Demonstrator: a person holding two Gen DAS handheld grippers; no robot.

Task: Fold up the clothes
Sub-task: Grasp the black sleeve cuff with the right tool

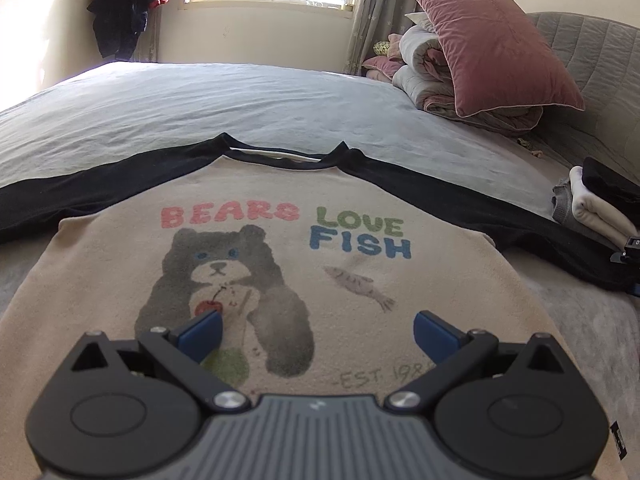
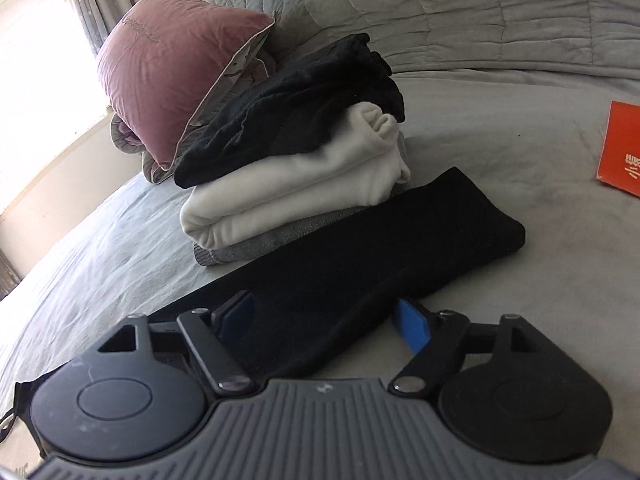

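Observation:
A beige sweatshirt [image 1: 360, 288] with black sleeves and a bear print reading "BEARS LOVE FISH" lies flat, face up, on the bed. My left gripper [image 1: 318, 334] is open and empty, low over the shirt's lower front. In the right wrist view, the shirt's black right sleeve [image 2: 360, 252] stretches out on the bed. My right gripper [image 2: 328, 318] is open with its jaws on either side of the sleeve, not closed on it. The right gripper's edge also shows in the left wrist view [image 1: 630, 252] at the far right.
A stack of folded clothes [image 2: 296, 176], black on white on grey, sits beside the sleeve. A pink pillow [image 2: 168, 68] on rolled bedding stands behind it. An orange booklet [image 2: 622, 148] lies at right. The grey bed sheet [image 1: 200, 108] spreads beyond the shirt's collar.

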